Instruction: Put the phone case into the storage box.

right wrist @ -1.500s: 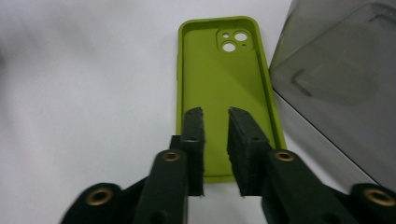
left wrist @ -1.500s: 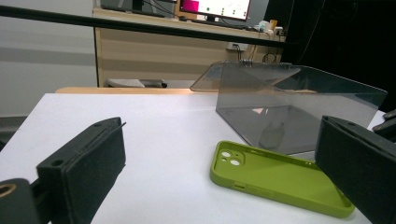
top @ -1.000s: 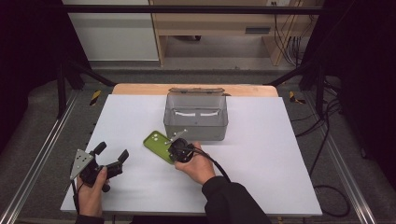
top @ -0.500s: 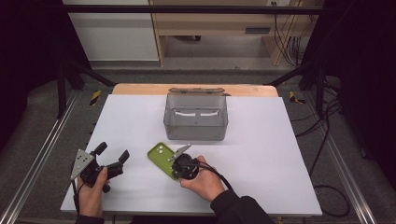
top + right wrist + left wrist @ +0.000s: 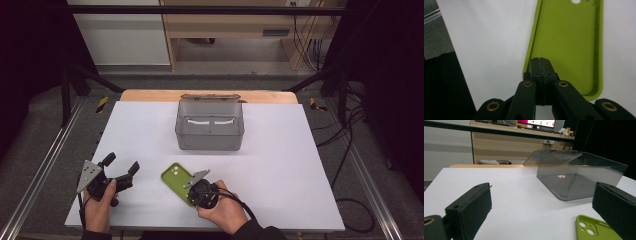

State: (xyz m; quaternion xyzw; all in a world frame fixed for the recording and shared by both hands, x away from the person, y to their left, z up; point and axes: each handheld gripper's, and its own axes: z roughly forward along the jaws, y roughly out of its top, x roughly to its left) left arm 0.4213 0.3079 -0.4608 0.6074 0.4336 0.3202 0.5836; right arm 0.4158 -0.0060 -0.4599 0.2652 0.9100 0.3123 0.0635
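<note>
Green and soft-looking, the phone case (image 5: pixel 178 181) lies open side up on the white table (image 5: pixel 280 160), near its front edge and well short of the smoky plastic box (image 5: pixel 210 126). Its long axis runs diagonally, camera cut-outs toward the far left. The right gripper (image 5: pixel 541 65) sits right at the near right end, jaws pinched tight on that end's raised rim, so it is the nearer tool by far. The left gripper (image 5: pixel 120 167) rests off to the case's left, apart from it, jaws spread wide and empty.
</note>
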